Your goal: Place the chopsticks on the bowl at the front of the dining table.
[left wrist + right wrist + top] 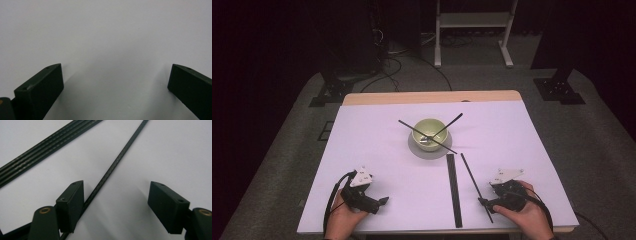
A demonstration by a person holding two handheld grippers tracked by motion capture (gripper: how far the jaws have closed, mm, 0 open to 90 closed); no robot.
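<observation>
My right claw (116,202) stands wide, astride the thin black carbon rod (110,171) lying flat on the white table (377,170), its long axis running away toward the pale green bowl (429,131). My left claw (115,87) gapes empty.

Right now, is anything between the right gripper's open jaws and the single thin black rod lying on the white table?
Nothing visible. The thin black rod already runs between the right gripper, close beside one jaw; the flat black ribbed strip lies apart.
</observation>
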